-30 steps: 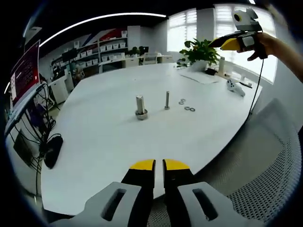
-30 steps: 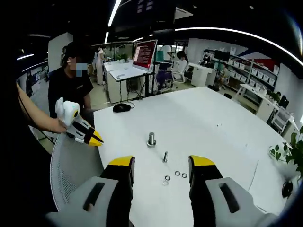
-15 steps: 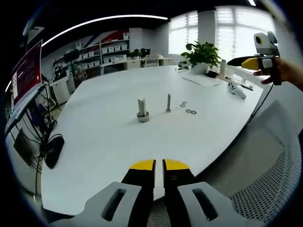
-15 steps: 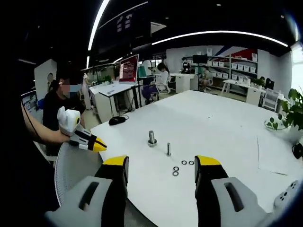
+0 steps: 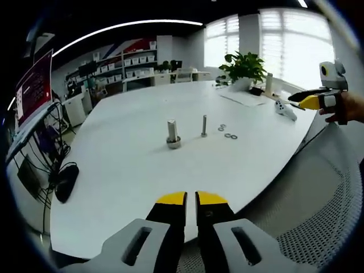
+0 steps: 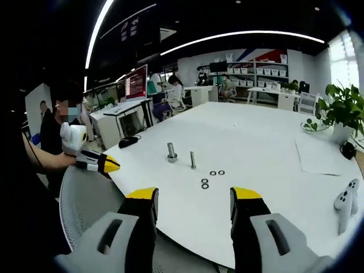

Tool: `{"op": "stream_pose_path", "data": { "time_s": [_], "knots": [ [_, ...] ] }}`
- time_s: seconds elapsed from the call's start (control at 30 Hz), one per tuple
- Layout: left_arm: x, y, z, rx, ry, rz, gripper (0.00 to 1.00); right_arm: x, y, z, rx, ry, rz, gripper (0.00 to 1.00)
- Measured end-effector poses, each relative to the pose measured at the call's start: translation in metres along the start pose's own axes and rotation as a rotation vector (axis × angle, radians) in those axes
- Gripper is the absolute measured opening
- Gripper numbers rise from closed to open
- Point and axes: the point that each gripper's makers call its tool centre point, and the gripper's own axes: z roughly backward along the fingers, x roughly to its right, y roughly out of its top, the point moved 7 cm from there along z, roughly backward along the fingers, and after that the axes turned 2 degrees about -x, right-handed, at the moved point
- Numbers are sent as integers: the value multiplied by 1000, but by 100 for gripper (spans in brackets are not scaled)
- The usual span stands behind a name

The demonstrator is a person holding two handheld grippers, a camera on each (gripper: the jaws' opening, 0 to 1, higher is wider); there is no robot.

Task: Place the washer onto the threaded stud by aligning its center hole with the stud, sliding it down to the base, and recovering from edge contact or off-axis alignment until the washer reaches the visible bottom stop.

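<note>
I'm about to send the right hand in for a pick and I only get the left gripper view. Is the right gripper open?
Observer: Yes. In the right gripper view, the right gripper has its jaws wide apart with nothing between them.
Operator: How many washers? They blur together here.
Observer: Four washers in two pairs, loose on the table beside the thin stud, none on it.
Operator: Anyone behind my left hand?
Observer: A person in a dark top sits just behind the left gripper.
</note>
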Motion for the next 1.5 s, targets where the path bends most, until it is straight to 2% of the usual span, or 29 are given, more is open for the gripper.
{"op": "stream_pose_path", "data": {
  "time_s": [0.07,0.17,0.33,0.43,0.53,0.63,0.67,0.8,0.87,0.9,0.97,1.07,1.13,1.27,1.3,1.33,1.37,1.4,1.43,1.5],
  "knots": [
    [0,0,0,2,1,1,3,0,-6,0,-18,-16,30,51],
    [0,0,0,1,0,-1,3,-1,-13,0,-12,-28,-9,51],
    [0,0,0,1,1,0,3,-3,-27,-7,-32,-65,-14,51],
    [0,0,0,1,-1,0,3,-1,-27,-11,-38,-100,32,50],
    [0,1,0,4,0,1,3,0,-29,-16,-32,-112,8,50],
    [0,1,0,5,1,2,3,2,-33,-19,-67,-180,98,44],
    [0,1,0,5,1,2,3,0,-33,-21,-63,-171,78,42],
    [-1,1,0,4,1,2,3,4,-38,-21,-65,-199,94,42],
    [1,2,1,21,-10,3,4,6,-49,-23,-89,-193,54,42],
    [1,3,1,35,-11,5,4,7,-51,-23,-119,-194,64,42],
    [0,3,1,31,-6,6,5,7,-46,-24,-79,-197,80,42],
    [0,2,0,22,-7,6,4,10,-51,-24,-100,-200,54,42],
    [1,3,0,20,-11,3,5,14,-52,-24,-90,-208,13,41],
    [4,1,-1,-4,-41,-4,7,14,-53,-24,-105,-220,14,39],
    [9,2,-1,-2,-87,-12,9,14,-53,-24,-105,-217,11,38],
    [12,5,-1,24,-123,-12,10,14,-53,-24,-107,-214,8,38],
    [15,12,1,75,-144,9,10,14,-54,-24,-108,-213,8,37],
    [15,12,3,73,-146,15,12,15,-54,-24,-109,-212,5,37],
    [14,9,3,36,-161,33,14,15,-55,-24,-109,-207,-3,37],
    [16,9,2,25,-180,62,16,15,-55,-25,-112,-202,-1,37]
  ]
}}
